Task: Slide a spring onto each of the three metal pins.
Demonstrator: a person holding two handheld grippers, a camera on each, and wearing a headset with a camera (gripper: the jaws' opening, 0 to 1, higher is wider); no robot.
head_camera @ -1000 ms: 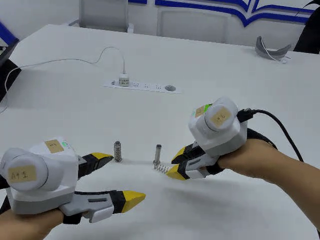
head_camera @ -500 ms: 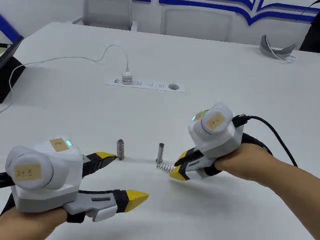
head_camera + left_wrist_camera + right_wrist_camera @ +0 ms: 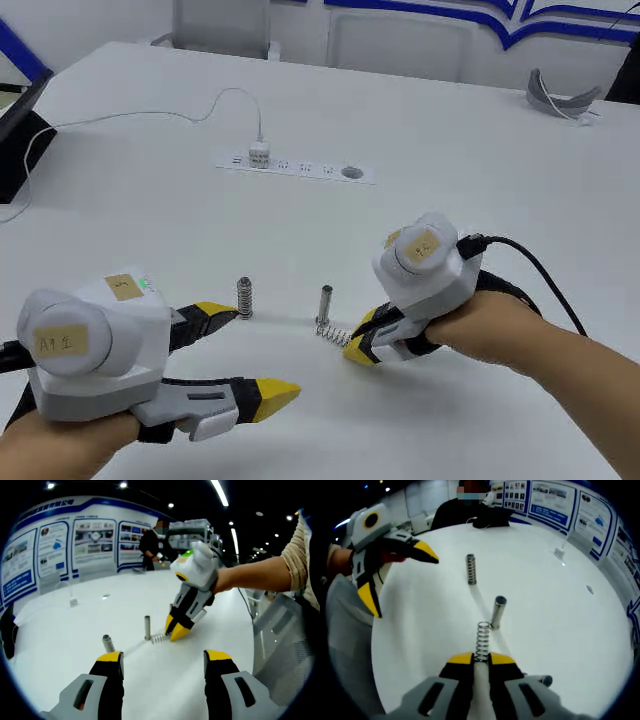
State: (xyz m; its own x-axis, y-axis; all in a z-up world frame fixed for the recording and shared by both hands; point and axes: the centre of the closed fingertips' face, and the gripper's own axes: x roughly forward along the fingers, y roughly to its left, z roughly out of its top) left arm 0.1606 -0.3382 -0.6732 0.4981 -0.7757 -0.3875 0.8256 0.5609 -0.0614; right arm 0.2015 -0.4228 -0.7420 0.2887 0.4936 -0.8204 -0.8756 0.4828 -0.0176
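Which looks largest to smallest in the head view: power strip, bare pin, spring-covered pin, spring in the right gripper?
1. Power strip, clearly largest.
2. Bare pin and spring-covered pin look alike; not ranked.
3. Spring in the right gripper, slightly smaller as seen, partly hidden by the jaws.

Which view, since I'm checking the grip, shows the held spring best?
The right gripper view: the spring juts from the right gripper's closed tips, coils distinct. Head and left gripper views show it small beside the bare pin.
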